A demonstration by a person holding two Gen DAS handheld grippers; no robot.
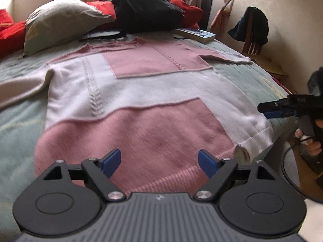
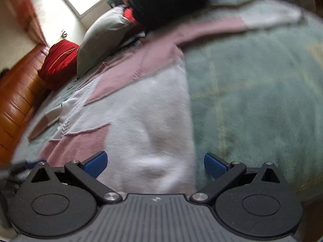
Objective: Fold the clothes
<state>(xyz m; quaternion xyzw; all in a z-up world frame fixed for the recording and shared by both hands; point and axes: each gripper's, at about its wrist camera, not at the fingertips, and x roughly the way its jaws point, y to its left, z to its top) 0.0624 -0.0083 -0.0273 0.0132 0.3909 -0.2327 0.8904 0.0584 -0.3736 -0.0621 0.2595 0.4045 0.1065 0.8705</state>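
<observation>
A: Hovering over the pink-and-white knit sweater, spread flat on the green bedspread, the left gripper has its jaws spread wide and holds nothing.

B: And the right gripper?

A: Spread too, empty, above the sweater's white side edge.

B: How will it handle?

A: Soft, light and floppy, I'd say; it'll sag. Pinch the ribbed hem corner and a sleeve edge.

Sweater: soft, matt knit in pink and white, ribbed at the hem. Bed cover: matt woven cloth. Left tool: matt black plastic, smooth blue pads, bright metal screws. Headboard: glossy wood.
</observation>
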